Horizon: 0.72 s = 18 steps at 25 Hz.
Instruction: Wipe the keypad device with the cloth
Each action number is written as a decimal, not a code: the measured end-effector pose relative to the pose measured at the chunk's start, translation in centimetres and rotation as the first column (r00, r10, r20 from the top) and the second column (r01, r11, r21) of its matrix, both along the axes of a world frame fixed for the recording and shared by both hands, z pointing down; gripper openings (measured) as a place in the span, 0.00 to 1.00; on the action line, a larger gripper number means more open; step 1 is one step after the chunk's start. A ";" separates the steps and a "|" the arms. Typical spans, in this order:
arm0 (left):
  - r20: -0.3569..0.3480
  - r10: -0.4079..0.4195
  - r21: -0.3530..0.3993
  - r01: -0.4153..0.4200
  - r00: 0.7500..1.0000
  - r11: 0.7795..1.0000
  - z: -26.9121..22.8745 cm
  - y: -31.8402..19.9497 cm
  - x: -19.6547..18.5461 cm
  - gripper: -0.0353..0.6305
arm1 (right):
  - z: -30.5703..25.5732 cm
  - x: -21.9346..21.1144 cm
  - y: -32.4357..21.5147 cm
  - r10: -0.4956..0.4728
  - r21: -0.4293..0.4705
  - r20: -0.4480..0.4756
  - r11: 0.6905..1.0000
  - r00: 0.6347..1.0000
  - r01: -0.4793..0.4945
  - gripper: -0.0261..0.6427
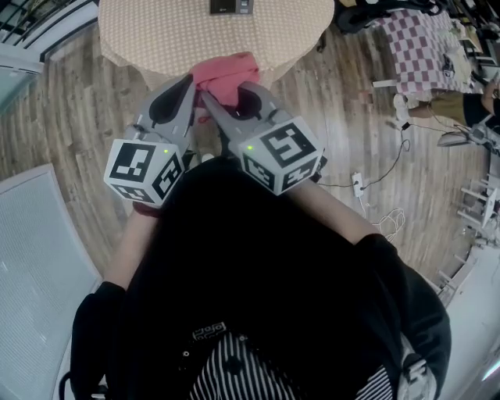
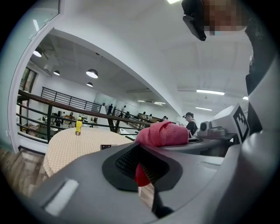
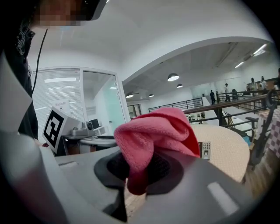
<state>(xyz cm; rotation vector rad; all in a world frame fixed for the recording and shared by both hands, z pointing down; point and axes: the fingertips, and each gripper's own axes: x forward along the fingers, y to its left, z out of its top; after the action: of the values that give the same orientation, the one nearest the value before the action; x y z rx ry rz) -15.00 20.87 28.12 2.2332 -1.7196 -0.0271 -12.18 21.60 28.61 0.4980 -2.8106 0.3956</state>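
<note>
The pink cloth bunches between both gripper tips, close to my body and above the near edge of the round beige table. My right gripper is shut on the cloth, which bulges up out of its jaws. My left gripper presses in from the left, and a red bit of cloth sits pinched in its jaws, while the main bunch rests on the right gripper. The dark keypad device lies flat at the table's far side, also seen as the keypad and keypad.
A small yellow bottle stands at the far end of the table. A white mesh chair is at my left. Cables and a plug strip lie on the wood floor to the right, near a checked-cloth table.
</note>
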 end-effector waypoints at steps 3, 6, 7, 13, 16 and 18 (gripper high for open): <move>-0.012 -0.023 -0.006 0.023 1.000 1.000 0.5 -2.5 -0.8 0.04 | 0.6 -0.8 -2.6 -0.026 -0.007 -0.012 1.000 1.000 0.026 0.15; 0.013 -0.025 -0.011 0.025 1.000 1.000 0.6 -5.3 -1.3 0.04 | 0.7 -1.4 -5.4 -0.049 -0.019 -0.002 0.999 0.999 0.049 0.15; 0.019 -0.031 -0.013 0.031 0.999 0.999 0.5 -6.1 -1.7 0.04 | 0.7 -1.8 -6.3 -0.057 -0.022 0.002 0.998 0.998 0.057 0.15; 0.022 -0.067 -0.026 0.068 0.997 0.997 0.1 -13.1 -3.4 0.04 | 0.3 -3.5 -13.4 -0.088 -0.032 0.009 0.996 0.996 0.088 0.15; 0.033 -0.070 -0.031 0.071 0.997 0.997 -0.6 -16.9 -3.3 0.04 | -0.4 -3.5 -17.1 -0.098 -0.039 0.017 0.994 0.995 0.099 0.15; 0.039 -0.079 -0.037 0.080 0.996 0.996 -1.1 -19.2 -3.5 0.04 | -0.9 -3.7 -19.5 -0.105 -0.046 0.025 0.993 0.994 0.106 0.15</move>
<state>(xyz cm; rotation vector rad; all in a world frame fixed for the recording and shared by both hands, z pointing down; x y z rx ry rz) -18.54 1.63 26.98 2.1506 -1.8125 0.0297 -15.88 2.06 27.71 0.3348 -2.8270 0.4472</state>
